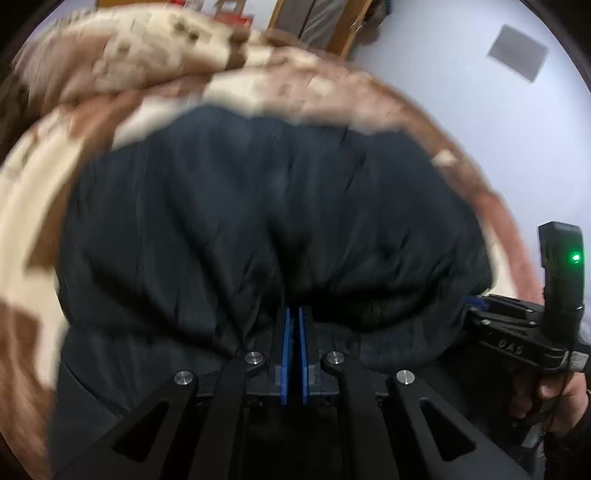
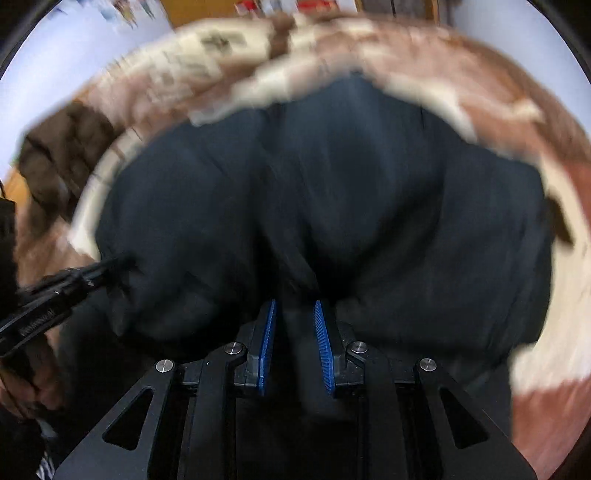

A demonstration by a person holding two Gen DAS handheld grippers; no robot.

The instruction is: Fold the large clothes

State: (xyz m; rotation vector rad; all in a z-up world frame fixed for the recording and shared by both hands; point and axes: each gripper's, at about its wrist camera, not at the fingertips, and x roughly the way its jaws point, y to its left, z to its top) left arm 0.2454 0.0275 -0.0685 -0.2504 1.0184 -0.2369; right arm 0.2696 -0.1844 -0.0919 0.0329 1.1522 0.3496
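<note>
A large dark navy padded garment (image 1: 258,203) lies bunched on a brown and cream blanket (image 1: 44,192). In the left wrist view my left gripper (image 1: 294,310) is shut, and the garment's edge gathers into folds at its blue pads. The right wrist view shows the same garment (image 2: 351,177). There my right gripper (image 2: 295,304) has its blue pads apart, and a fold of dark cloth lies loosely between them. Each gripper shows at the side of the other's view, at the garment's near edge: the right one (image 1: 474,304) and the left one (image 2: 118,263). Both pictures are motion-blurred.
The blanket (image 2: 554,295) spreads past the garment on all sides, with a heaped part (image 1: 122,62) at the back. Beyond it are a pale wall (image 1: 461,74) and wooden furniture (image 1: 354,29). A hand (image 1: 554,395) holds the right gripper's handle.
</note>
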